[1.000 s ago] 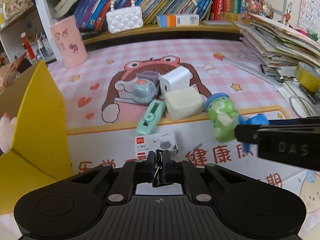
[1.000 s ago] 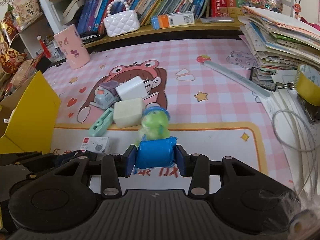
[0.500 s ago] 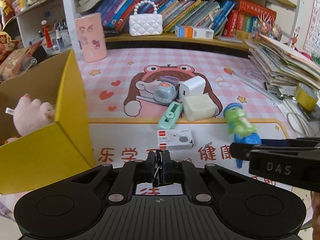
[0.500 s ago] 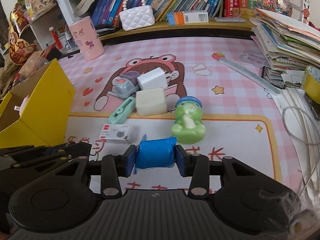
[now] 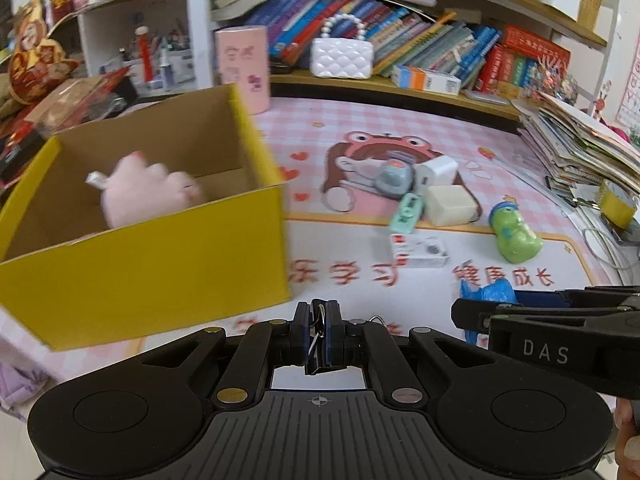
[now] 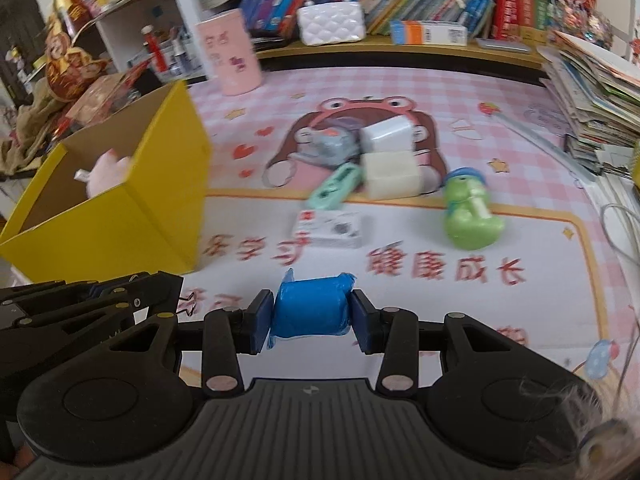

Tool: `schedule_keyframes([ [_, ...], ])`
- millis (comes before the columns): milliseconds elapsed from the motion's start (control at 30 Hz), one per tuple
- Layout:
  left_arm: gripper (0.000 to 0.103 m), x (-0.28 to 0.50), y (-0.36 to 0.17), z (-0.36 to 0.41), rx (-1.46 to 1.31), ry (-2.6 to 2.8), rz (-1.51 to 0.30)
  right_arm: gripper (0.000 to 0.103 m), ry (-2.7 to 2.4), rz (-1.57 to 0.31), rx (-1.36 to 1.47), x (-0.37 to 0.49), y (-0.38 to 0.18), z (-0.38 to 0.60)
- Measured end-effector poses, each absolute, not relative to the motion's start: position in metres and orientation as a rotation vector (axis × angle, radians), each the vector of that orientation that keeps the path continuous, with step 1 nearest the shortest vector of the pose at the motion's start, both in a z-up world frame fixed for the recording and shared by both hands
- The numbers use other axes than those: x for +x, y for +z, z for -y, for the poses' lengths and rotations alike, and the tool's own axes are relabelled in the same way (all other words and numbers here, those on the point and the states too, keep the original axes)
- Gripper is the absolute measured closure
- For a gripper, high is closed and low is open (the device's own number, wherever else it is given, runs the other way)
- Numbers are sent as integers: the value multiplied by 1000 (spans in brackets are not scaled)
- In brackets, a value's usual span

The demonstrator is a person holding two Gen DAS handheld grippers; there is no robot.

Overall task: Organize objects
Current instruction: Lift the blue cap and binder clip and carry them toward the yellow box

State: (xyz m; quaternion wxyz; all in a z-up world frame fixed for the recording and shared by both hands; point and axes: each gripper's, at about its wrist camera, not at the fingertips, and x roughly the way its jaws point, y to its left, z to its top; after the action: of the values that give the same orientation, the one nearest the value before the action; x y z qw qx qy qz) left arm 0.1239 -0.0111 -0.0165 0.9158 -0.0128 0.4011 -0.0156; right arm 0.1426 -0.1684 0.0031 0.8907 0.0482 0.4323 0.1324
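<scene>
- One yellow box (image 5: 152, 264), left of frame, containing one pink plush (image 5: 148, 192).
- One left gripper (image 5: 319, 328), clamped on one binder clip (image 5: 318, 338), bottom centre.
- One right gripper (image 6: 312, 316), squeezing one blue roll (image 6: 310, 310).
- Six loose items centre-right on one pink cartoon mat (image 5: 400, 128).
- One bookshelf (image 5: 440, 48) along the top.

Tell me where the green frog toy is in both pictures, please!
Left wrist view: the green frog toy lies at the right on the pink mat, right of the small white box.
Right wrist view: the green frog toy lies right of centre, again right of the small white box.
Shared landmark: the yellow box stands at the left in both views.
</scene>
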Motion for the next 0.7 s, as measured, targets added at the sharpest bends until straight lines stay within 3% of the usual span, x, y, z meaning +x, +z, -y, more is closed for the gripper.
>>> schedule_keyframes([
  [700,97,30,-2,-114,-75,99,-780,64,427,-892,32,64,13,32],
])
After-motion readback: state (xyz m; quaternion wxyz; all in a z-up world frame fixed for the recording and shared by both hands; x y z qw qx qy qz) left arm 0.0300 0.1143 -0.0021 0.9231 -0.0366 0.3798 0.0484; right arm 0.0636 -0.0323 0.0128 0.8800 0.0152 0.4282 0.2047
